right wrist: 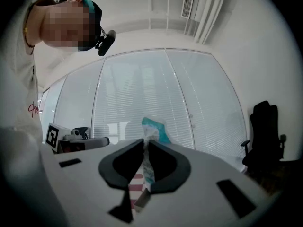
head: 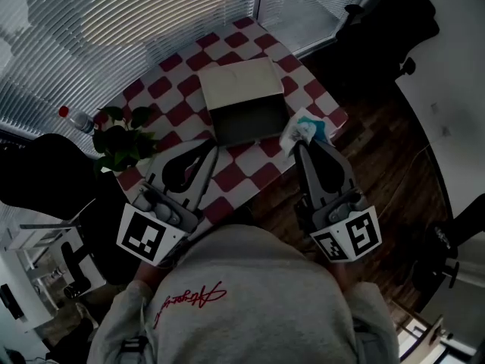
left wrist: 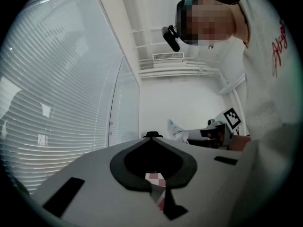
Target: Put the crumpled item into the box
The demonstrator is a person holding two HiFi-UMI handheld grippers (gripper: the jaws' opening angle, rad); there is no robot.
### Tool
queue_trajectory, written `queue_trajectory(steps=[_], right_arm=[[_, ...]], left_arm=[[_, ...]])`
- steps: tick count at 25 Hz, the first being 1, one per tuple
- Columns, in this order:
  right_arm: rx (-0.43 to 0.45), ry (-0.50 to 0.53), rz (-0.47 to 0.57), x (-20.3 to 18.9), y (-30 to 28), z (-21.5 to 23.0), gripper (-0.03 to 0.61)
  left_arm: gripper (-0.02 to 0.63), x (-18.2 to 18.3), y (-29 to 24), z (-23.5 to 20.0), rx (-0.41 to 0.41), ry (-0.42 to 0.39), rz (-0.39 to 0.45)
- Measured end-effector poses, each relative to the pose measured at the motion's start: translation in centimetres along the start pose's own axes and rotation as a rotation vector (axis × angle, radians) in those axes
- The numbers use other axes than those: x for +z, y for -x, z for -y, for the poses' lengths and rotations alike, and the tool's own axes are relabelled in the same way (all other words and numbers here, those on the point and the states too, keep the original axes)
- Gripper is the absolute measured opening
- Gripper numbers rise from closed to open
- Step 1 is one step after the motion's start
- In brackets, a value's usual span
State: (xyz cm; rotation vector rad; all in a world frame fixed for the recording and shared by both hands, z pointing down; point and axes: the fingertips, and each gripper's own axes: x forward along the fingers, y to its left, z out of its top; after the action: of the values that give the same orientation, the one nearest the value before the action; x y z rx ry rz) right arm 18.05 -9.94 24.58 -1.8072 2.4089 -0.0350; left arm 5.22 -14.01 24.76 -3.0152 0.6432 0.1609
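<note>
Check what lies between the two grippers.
Only bare checkered tablecloth, in the head view, from left gripper to right gripper holding the crumpled item.

**Inspector:** Any legible text on record?

**Assessor:** None that can be read out. Red cursive lettering (head: 189, 297) runs across the person's grey sweatshirt (head: 250, 294). The word cannot be made out in any view.

**Inspector:** Signs or codes?

**Assessor:** One black-and-white square marker (head: 144, 236) on the cube of the left gripper (head: 208, 147). A second marker (head: 348, 236) on the cube of the right gripper (head: 299, 144). Both are patterns only, with no letters or digits.

**Inspector:** Packaging?

**Assessor:** The crumpled item (head: 305, 130), at the right edge of the worktop (head: 182, 112), carries teal print too small to read. On the red-capped bottle (head: 76, 120) by the worktop's left corner, any label is too small to read.
</note>
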Motion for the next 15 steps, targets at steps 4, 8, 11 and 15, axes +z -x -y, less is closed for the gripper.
queue_trajectory(steps=[4, 8, 11, 15], right_arm=[[0.022, 0.001, -0.008, -0.3, -0.7, 0.1, 0.044], [0.026, 0.014, -0.025, -0.9, -1.4, 0.7, 0.044], [0.030, 0.015, -0.027, -1.0, -1.8, 1.1, 0.044], [0.041, 0.015, -0.038, -1.5, -2.3, 1.4, 0.044]], left_arm=[[0.018, 0.1, 0.2, -0.3, 0.026, -0.002, 0.002], [0.018, 0.2, 0.3, -0.5, 0.048, -0.008, -0.001], [0.018, 0.2, 0.6, -0.7, 0.065, -0.012, -0.003], [0.018, 0.1, 0.9, -1.0, 0.088, -0.016, -0.006]])
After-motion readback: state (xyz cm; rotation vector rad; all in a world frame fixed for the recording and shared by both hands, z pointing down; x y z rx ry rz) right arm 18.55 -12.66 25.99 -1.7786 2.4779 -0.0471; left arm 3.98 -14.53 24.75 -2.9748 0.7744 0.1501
